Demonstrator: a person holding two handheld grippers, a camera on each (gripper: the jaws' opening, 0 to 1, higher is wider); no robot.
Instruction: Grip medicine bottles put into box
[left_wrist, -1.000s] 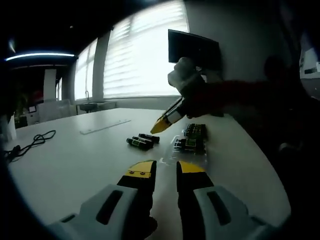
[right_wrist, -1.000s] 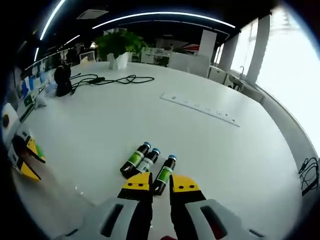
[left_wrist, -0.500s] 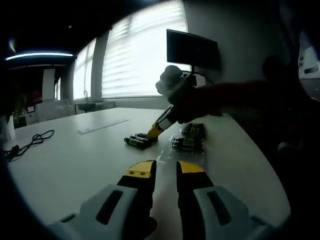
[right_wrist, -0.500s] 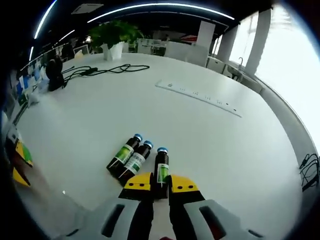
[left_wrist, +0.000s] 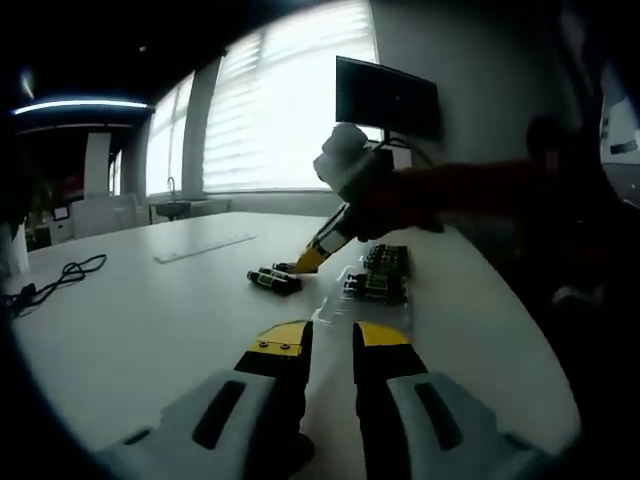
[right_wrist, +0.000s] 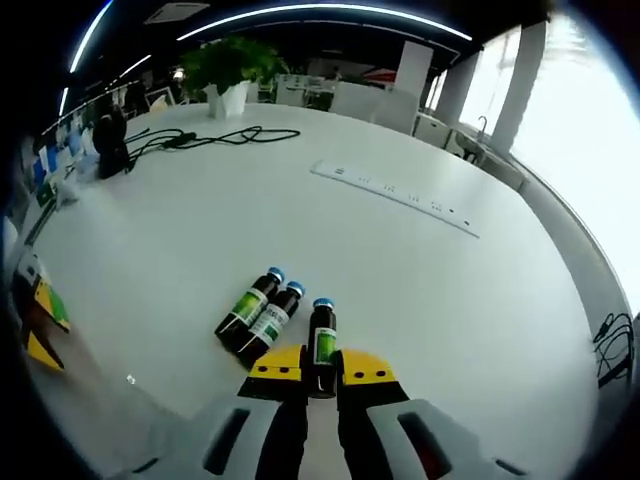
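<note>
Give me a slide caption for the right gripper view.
Right tool closes around one medicine bottle; two more lie beside it.

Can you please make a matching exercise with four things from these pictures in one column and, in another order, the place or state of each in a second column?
Things:
1. right gripper
2. two bottles with green labels
3. left gripper
4. potted plant

Places or states:
A. lying side by side on the white table, left of the gripped bottle
B. at the far edge of the table, near black cables
C. open, holding nothing
D. closed on a blue-capped medicine bottle

Pairs: 1-D, 2-A, 3-C, 4-B
</note>
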